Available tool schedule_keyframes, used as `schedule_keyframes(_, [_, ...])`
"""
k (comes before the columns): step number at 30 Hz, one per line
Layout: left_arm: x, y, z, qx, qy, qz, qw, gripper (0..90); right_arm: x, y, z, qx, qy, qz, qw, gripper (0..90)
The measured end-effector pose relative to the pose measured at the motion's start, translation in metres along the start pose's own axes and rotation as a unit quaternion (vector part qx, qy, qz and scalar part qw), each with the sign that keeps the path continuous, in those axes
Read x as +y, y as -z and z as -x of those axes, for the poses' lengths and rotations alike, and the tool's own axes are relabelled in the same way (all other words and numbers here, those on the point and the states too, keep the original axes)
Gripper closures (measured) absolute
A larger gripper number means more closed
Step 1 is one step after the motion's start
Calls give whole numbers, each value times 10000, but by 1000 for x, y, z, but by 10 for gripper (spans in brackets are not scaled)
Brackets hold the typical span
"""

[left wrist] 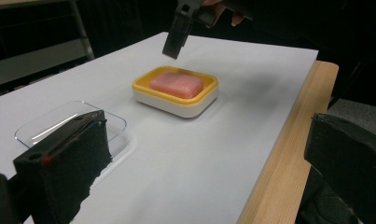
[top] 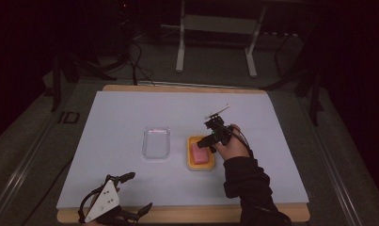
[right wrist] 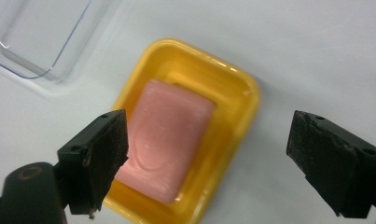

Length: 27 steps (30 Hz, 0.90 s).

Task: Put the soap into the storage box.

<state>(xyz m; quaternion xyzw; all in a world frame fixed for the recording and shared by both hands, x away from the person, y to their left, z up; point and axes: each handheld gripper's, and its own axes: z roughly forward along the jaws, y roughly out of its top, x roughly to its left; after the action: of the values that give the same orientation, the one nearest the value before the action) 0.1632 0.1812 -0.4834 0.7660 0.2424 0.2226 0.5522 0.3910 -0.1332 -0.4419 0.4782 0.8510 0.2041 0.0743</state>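
A pink soap bar [top: 198,154] [left wrist: 177,84] [right wrist: 165,140] lies in a yellow soap dish [top: 200,162] [left wrist: 143,88] [right wrist: 237,107] near the middle of the white table cover. My right gripper [top: 207,140] [right wrist: 206,154] hangs open just above the dish, jaws wide apart with nothing between them, the soap below them. A clear plastic lid [top: 156,142] [left wrist: 59,119] [right wrist: 31,37] lies flat to the dish's left. At the table's front left edge my left gripper [top: 136,192] [left wrist: 199,168] rests open and holds nothing.
The white cover lies on a wooden table [top: 187,214] whose edge shows at front and back. Beyond the table stand a metal frame [top: 215,33], cables and dark floor.
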Motion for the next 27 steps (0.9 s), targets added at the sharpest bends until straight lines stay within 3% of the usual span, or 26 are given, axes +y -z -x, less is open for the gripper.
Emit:
schedule_keyframes(14, [-1,-2,0,17,-1,-55,10000,6,-38,28,45,-34,-93,238,9997,133])
schedule_keyframes(27, [-1,-2,0,25,7,-60,10000,6,-85,41,71,-93,-28,883,9960,133])
